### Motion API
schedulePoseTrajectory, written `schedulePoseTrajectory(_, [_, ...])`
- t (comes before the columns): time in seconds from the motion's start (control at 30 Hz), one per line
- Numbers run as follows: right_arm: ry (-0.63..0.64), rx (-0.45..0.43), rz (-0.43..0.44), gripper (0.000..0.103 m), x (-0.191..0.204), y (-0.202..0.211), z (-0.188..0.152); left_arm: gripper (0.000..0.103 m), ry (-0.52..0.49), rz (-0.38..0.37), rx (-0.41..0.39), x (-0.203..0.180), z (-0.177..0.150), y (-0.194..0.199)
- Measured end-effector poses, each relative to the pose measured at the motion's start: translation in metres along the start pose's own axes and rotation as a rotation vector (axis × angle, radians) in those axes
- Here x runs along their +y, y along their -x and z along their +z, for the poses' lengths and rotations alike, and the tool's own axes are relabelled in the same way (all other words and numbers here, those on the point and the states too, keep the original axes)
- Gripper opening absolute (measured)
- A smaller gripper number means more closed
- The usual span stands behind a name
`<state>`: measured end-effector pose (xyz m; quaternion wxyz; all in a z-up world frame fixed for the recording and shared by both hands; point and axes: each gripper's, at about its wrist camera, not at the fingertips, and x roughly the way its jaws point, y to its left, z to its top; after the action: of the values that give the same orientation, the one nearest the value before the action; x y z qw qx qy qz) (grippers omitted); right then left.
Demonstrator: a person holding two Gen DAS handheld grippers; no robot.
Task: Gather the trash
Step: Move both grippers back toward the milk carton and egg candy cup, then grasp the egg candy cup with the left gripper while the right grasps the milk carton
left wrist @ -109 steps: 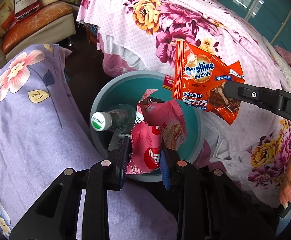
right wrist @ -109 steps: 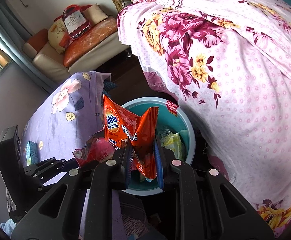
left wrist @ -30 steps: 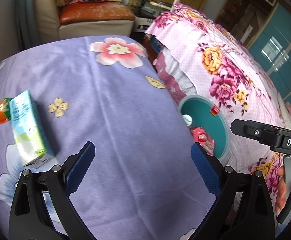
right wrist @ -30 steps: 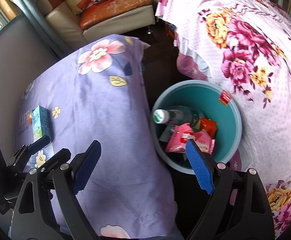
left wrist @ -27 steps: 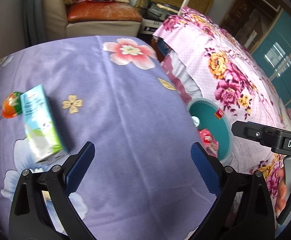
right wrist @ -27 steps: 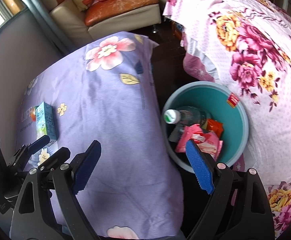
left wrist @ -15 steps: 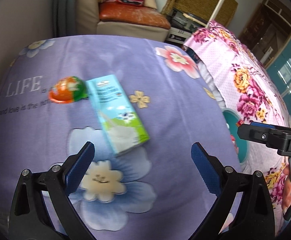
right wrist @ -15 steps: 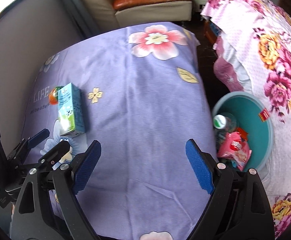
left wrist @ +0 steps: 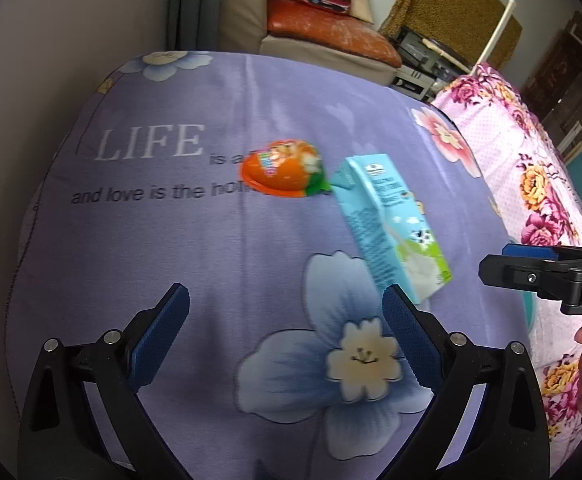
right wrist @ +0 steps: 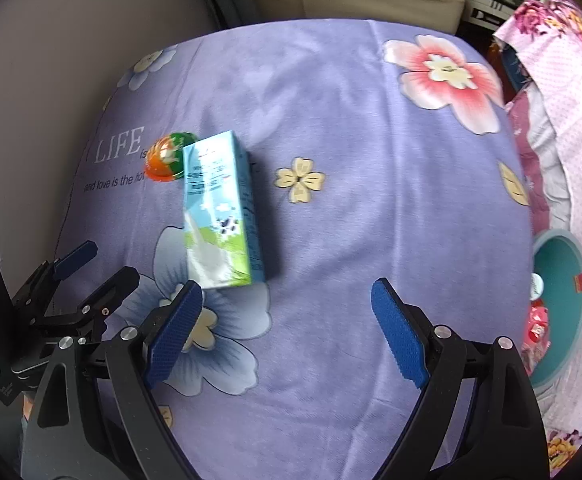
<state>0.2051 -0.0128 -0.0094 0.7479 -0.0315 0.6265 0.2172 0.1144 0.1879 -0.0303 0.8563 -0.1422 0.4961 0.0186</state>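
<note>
A light blue milk carton [left wrist: 391, 228] lies flat on the purple flowered cloth [left wrist: 211, 248], and it also shows in the right wrist view [right wrist: 221, 216]. An orange and green egg-shaped wrapper [left wrist: 285, 174] lies just beyond it, seen again in the right wrist view [right wrist: 169, 156]. My left gripper [left wrist: 287, 316] is open and empty, short of both items. My right gripper [right wrist: 287, 304] is open and empty, with the carton ahead of its left finger. The teal bin [right wrist: 571, 308] stands at the right and holds a red wrapper [right wrist: 537, 328].
A pink flowered bed cover [right wrist: 579, 92] lies to the right of the purple cloth. A sofa with an orange cushion [left wrist: 331, 36] stands at the back. A grey wall [left wrist: 51, 60] borders the cloth on the left.
Both grippers have let go of their wrappers, which now lie in the bin. Both have swung left from the bin, over the purple cloth toward the carton and the orange wrapper.
</note>
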Motion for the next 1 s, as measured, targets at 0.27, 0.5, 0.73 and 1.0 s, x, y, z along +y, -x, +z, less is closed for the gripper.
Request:
schedulePoseTrajectory(0.27, [0.045, 0.03, 0.026, 0.082, 0.029, -0.029, 0.022, 0.097, 0.019, 0.036, 0.008, 0.031, 0.002, -0.004])
schedulePoseTrajectory(0.5, [0.053, 0.027, 0.041, 0.073, 0.042, -0.051, 0.041, 0.097, 0.05, 0.044, 0.019, 0.046, 0.006, -0.011])
schedulePoseTrajectory(0.73, [0.079, 0.048, 0.041, 0.049, 0.047, -0.071, 0.051, 0.097, 0.044, 0.051, 0.035, 0.046, 0.013, -0.021])
schedulePoseTrajectory(1.0, [0.05, -0.029, 0.057, 0.049, 0.02, -0.038, 0.055, 0.097, -0.08, 0.022, 0.043, 0.02, 0.049, -0.043])
